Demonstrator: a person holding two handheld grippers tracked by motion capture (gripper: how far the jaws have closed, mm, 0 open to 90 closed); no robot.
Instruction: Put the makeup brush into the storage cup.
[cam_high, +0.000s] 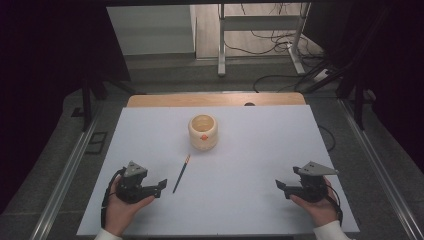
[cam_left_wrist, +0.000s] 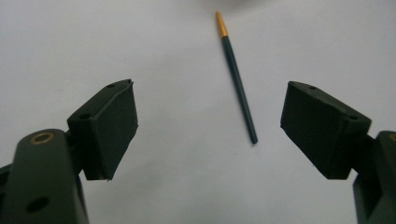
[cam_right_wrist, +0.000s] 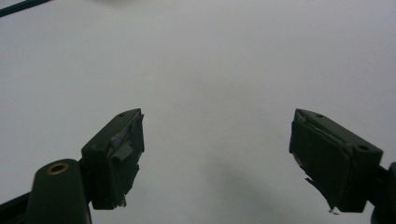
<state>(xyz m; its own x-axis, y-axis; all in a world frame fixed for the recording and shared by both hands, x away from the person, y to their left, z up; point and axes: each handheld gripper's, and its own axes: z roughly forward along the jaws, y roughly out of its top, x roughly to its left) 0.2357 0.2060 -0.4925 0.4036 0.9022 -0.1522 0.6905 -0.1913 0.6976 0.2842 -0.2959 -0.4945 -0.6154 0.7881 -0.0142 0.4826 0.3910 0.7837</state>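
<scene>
Left gripper (cam_high: 161, 185): fingers spread, empty | pencil (cam_high: 181, 173) flat on counter (cam_high: 250, 150), just ahead, near cup (cam_high: 203, 132) | straddle mid-shaft, pinch squarely | right gripper (cam_high: 280, 186): spread, idle.

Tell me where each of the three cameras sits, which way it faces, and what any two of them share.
High view: above the person's side, looking forward and down on the white table; both hands, the left hand-held gripper and the right hand-held gripper show.
Left gripper view: rides the left hand-held gripper, looking along its open jaws at the dark stick.
Right gripper view: rides the right hand-held gripper, jaws open over bare table.
Shared: the stick also lies in the high view, before the cream cup.
</scene>
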